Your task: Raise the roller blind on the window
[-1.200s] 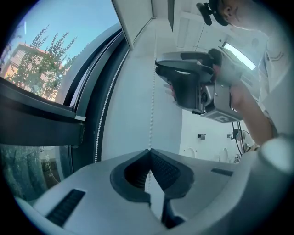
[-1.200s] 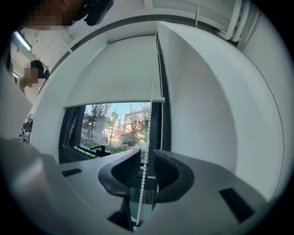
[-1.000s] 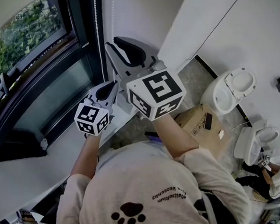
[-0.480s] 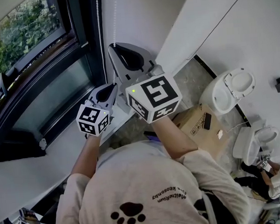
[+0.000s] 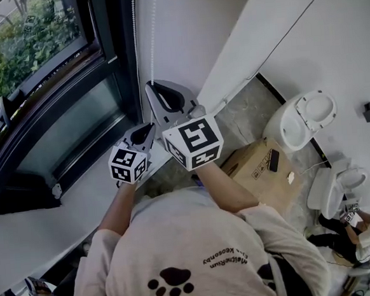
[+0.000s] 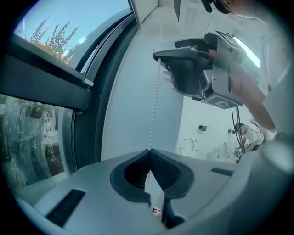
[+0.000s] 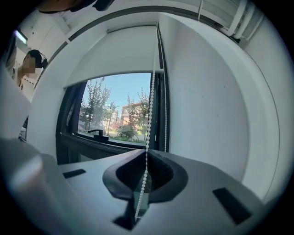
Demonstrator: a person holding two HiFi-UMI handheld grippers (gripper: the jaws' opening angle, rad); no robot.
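**Two-claw pull on the blind's chain.** The right claw (image 7: 147, 155) is closed tight on the chain (image 7: 149, 110). The chain rises straight from the claw's tips toward the head of the blind (image 7: 115, 53). Beyond the claw, the blind's lower edge hangs partway down the window (image 7: 115, 121). The left claw (image 6: 149, 151) is likewise clamped shut on the same strand, directly below the right claw, so the run between them is taut. A free strand (image 7: 166, 92) hangs just right of the gripped one. The stacked grips probably let one claw hold tension while the other reaches higher. The blind appears only partly raised.
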